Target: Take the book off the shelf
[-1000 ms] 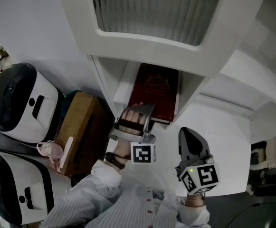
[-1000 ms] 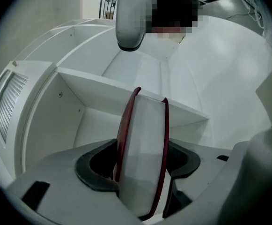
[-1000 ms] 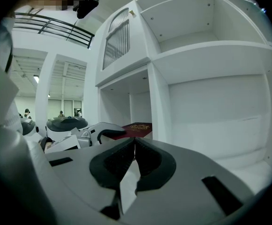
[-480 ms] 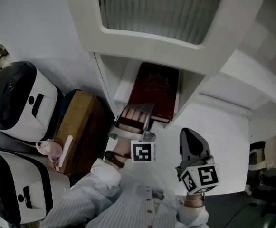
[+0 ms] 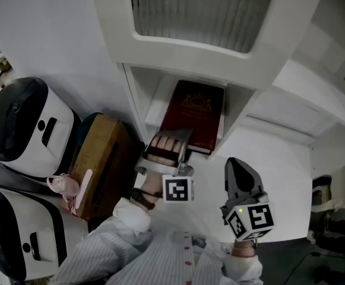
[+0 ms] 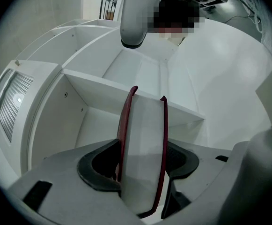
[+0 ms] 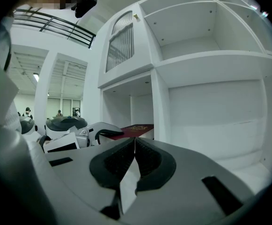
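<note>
Clamping the book point(image 5: 195, 113) with the left gripper point(image 5: 170, 136)
We are pressing its jaws, just now closing, onto it in the shelf bay point(image 5: 154, 104); the right gripper point(image 5: 236, 166) is hanging shut alongside, a brown box point(image 5: 101, 159) sitting left; gold cover emblem unreadable.

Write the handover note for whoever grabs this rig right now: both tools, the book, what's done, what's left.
Left tool: its jaws have just been closing. They sit on the near edge of the red book, with a pad against each cover.
Right tool: jaws together, empty, held off to the right of the book.
Book: lying flat, cover up, inside the white shelf compartment.
Done: grip made.
Left: draw the book out of the shelf.
</note>
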A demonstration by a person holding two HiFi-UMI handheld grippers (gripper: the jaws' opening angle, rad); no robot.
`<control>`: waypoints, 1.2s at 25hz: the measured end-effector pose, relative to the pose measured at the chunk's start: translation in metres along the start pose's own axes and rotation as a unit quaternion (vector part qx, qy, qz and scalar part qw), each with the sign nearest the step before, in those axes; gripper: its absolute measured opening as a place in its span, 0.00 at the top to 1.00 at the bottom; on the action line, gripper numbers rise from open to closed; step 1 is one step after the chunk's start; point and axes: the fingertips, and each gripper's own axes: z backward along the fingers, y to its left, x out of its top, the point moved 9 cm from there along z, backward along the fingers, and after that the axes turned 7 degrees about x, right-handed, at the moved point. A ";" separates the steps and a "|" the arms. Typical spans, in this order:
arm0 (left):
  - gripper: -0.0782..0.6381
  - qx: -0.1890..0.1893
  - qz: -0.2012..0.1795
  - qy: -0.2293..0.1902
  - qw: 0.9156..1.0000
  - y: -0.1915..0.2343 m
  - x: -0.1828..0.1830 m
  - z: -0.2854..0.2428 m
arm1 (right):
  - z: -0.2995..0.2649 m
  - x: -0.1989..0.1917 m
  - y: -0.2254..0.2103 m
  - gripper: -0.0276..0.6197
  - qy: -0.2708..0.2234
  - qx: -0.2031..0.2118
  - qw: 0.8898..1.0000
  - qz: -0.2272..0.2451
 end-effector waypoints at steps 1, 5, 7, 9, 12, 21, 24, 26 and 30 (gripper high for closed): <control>0.52 -0.001 0.000 0.000 1.000 0.000 0.000 0.002 | 0.001 0.001 0.001 0.94 -0.001 0.000 1.000 0.002; 0.52 -0.002 0.012 -0.002 1.000 0.001 0.001 0.013 | 0.007 0.002 0.007 0.94 -0.005 0.001 1.000 0.004; 0.52 0.000 0.017 -0.002 1.000 0.002 0.002 0.019 | 0.011 0.004 0.011 0.94 -0.008 0.002 1.000 0.005; 0.52 0.002 0.016 -0.001 1.000 0.002 0.001 0.025 | 0.014 0.005 0.015 0.94 -0.011 0.002 1.000 0.006; 0.52 0.016 0.010 0.003 1.000 0.004 0.000 0.034 | 0.018 0.005 0.019 0.94 -0.014 0.004 1.000 0.009; 0.53 0.020 0.047 -0.004 0.999 0.003 -0.004 0.067 | 0.031 0.003 0.036 0.94 -0.018 0.007 1.000 0.008; 0.53 0.022 0.060 -0.007 0.998 0.003 -0.007 0.079 | 0.033 0.002 0.042 0.94 -0.018 0.007 1.000 0.007; 0.53 0.025 0.070 -0.010 0.997 0.005 -0.009 0.087 | 0.034 0.003 0.047 0.94 -0.019 0.009 1.000 0.008; 0.53 0.032 0.090 -0.008 0.995 0.006 -0.015 0.105 | 0.037 0.001 0.056 0.94 -0.024 0.016 1.000 0.009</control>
